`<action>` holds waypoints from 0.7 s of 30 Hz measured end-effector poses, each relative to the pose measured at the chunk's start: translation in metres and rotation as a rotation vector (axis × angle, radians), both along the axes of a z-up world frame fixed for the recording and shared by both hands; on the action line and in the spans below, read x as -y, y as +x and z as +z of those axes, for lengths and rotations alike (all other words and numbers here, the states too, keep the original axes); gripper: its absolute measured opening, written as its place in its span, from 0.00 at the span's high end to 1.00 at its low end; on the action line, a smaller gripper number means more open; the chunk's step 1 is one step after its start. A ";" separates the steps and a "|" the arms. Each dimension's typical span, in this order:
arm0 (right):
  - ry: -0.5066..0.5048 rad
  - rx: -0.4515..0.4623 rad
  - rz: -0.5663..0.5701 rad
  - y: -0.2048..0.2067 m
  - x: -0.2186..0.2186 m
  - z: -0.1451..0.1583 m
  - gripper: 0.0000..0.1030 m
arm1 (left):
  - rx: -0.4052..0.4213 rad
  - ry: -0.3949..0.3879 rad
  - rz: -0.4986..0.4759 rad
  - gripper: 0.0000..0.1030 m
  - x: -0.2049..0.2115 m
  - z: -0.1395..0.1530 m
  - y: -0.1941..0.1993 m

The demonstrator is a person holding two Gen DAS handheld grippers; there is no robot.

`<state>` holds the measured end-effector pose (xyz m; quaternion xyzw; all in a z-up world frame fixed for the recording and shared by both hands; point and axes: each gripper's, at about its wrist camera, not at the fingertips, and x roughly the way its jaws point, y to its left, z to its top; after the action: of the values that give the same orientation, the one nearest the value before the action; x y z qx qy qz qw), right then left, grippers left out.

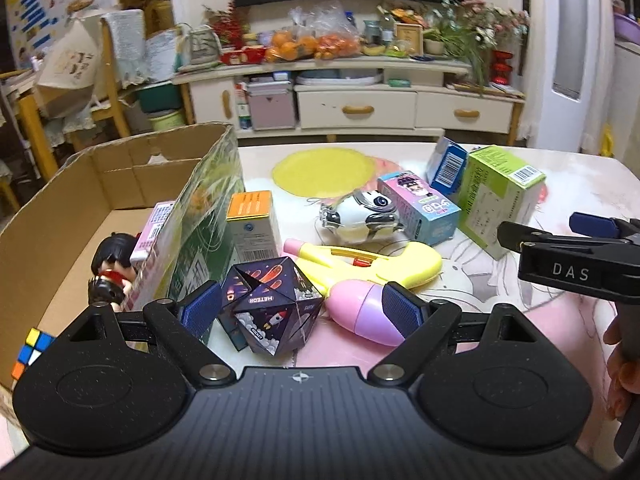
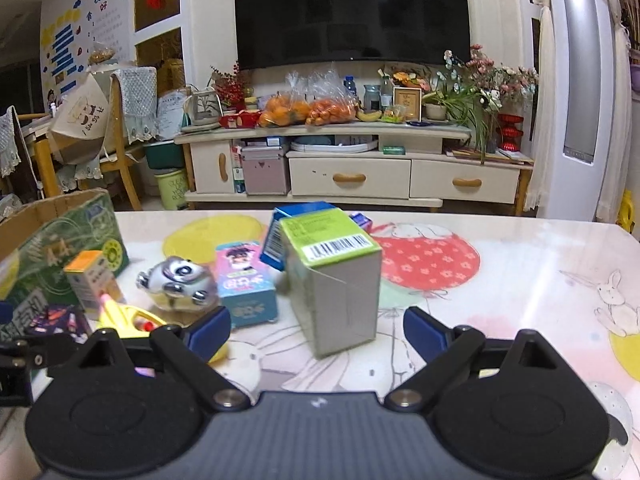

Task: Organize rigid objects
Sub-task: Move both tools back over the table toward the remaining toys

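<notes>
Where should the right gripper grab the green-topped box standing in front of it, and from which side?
Take the green-topped box across its two flat side walls, about mid-height, coming straight in from the camera side. It stands upright with a vertical corner edge turned toward the right gripper, so a slight wrist turn would square the pads to the faces. The open jaws look wide enough.

We are in a home living room: a dark television [image 2: 352, 12] fills the upper centre, above a cream media cabinet [image 2: 352, 178] crowded with bagged oranges [image 2: 308, 110] and flowers [image 2: 492, 76]; a wooden chair [image 2: 120, 152] stands left.
</notes>
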<state>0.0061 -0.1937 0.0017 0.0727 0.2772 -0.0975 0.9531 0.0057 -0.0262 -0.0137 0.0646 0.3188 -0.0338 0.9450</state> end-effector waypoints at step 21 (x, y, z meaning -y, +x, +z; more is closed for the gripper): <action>0.028 0.013 0.062 0.028 0.016 -0.018 0.05 | 0.078 0.010 0.264 0.00 0.017 -0.032 -0.003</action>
<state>0.0339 -0.2093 -0.0166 0.0781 0.2747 -0.0638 0.9562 0.0023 -0.0429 -0.0458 0.0280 0.2877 0.0947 0.9526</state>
